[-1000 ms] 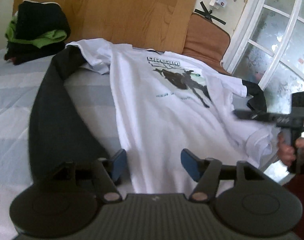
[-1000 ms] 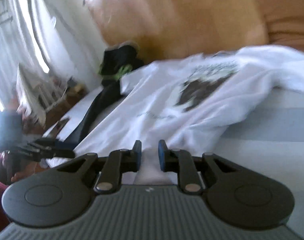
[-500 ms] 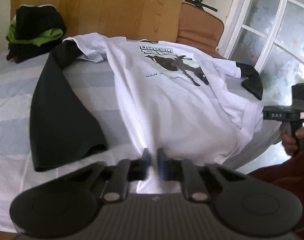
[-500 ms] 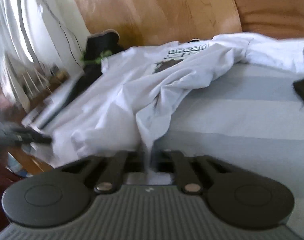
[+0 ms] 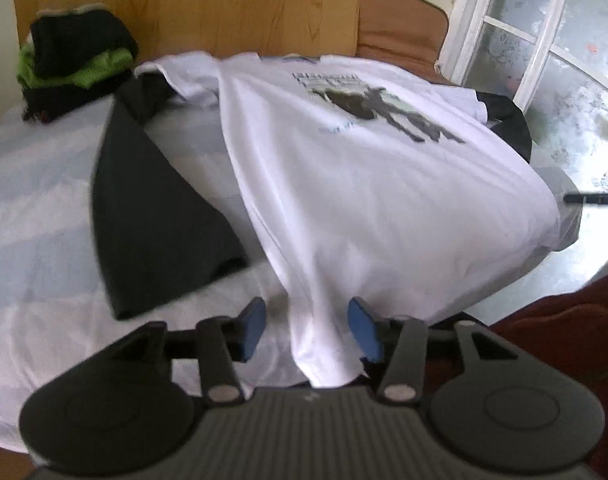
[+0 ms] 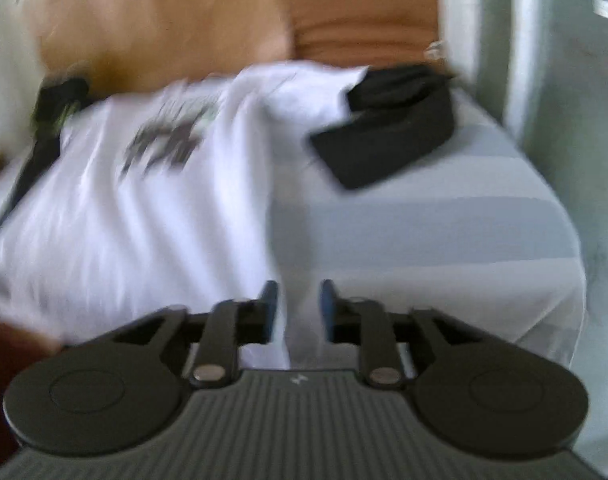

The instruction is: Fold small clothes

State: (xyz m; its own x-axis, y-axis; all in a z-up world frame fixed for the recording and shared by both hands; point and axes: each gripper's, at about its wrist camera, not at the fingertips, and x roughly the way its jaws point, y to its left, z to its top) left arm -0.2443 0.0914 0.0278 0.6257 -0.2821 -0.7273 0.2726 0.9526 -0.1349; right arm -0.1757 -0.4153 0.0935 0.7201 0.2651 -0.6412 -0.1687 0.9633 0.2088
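Both grippers' fingers (image 5: pixel 252 328) (image 6: pixel 268 312) spread apart, apparently loosely straddling white shirt (image 5: pixel 363 184) hem.

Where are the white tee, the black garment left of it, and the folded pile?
white tee (image 5: pixel 363 200), left wrist view, mid body
black garment (image 5: pixel 152 216), left wrist view, centre
folded pile (image 5: pixel 76 64), left wrist view, green layer

We see a white cotton T-shirt (image 5: pixel 367 216) with a dark printed figure on pale green. It lies over a black garment (image 5: pixel 152 216) on a bed sheet striped pale blue and white (image 5: pixel 36 208). Behind sits a black and lime-green clothes pile (image 5: pixel 76 64) against a honey-brown wooden headboard (image 5: pixel 208 4). Our gripper pads (image 5: pixel 252 328) are blue.
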